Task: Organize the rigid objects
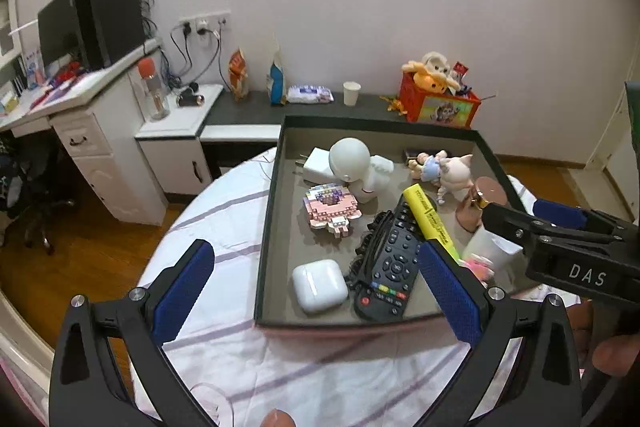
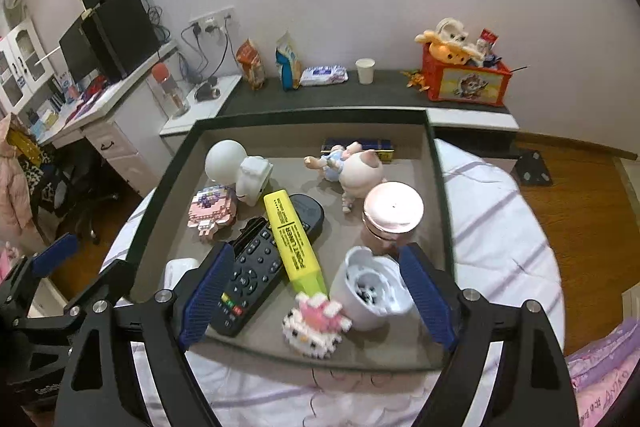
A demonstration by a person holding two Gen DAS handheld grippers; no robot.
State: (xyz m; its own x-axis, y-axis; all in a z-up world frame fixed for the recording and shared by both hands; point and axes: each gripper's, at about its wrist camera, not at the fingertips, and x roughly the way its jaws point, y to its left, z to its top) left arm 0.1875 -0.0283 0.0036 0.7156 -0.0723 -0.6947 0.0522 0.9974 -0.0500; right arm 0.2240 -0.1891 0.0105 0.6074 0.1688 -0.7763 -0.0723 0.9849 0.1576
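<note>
Dark tray (image 2: 436, 163) on striped round table (image 1: 224, 227) serves as collection bin: remote (image 2: 250, 277), yellow highlighter (image 2: 294, 237), earbud case (image 1: 319, 285), brick figures, dolls, pink-lid jar (image 2: 392, 213) all inside, loosely piled.

Left gripper (image 1: 316, 287) spread wide, empty, hovering over tray's near-left corner; earbud case and remote below the gap, untouched.

Right gripper (image 2: 316, 285) spread, empty; white cup (image 2: 374, 289) and highlighter tip lie between fingers, no contact.

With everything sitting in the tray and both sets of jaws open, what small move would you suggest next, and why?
Probably lower the right gripper onto the yellow highlighter, which lies tilted across the black remote rather than flat in the tray. Both grippers look empty, the left gripper too, and the highlighter lies between the right one's open jaws, so it seems the easiest piece to straighten.
</note>
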